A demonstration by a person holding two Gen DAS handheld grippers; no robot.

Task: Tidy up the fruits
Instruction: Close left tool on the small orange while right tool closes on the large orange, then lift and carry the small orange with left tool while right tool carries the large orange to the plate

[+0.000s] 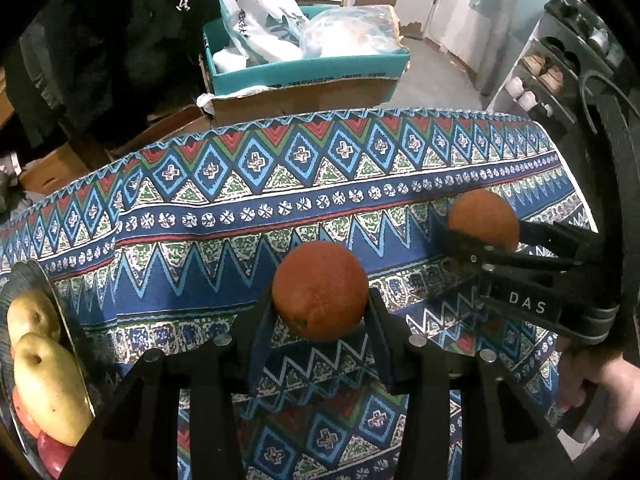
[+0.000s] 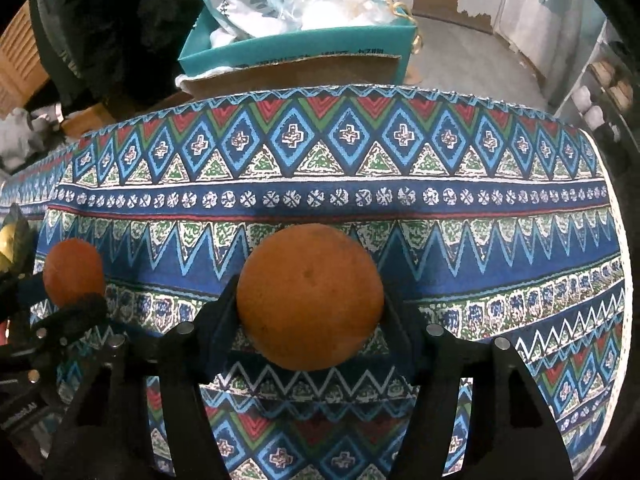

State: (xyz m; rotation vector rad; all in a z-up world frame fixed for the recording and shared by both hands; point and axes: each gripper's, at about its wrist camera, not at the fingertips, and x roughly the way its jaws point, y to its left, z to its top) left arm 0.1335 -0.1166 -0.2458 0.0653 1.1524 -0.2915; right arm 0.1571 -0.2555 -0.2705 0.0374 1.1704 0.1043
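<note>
My left gripper (image 1: 320,312) is shut on an orange (image 1: 320,290) and holds it above the patterned tablecloth (image 1: 224,240). My right gripper (image 2: 310,316) is shut on a second orange (image 2: 310,296), also above the cloth. In the left wrist view the right gripper (image 1: 476,236) with its orange (image 1: 482,216) shows at the right. In the right wrist view the left gripper (image 2: 76,300) with its orange (image 2: 72,270) shows at the left. A dark plate (image 1: 28,276) at the left edge holds two yellow pears (image 1: 44,384) and red fruit (image 1: 52,452).
Beyond the table's far edge stands a teal cardboard box (image 1: 304,72) stuffed with plastic bags (image 1: 260,12). Brown boxes (image 1: 52,172) sit at the far left. A white shelf with shoes (image 1: 540,80) stands at the right. Grey floor lies behind.
</note>
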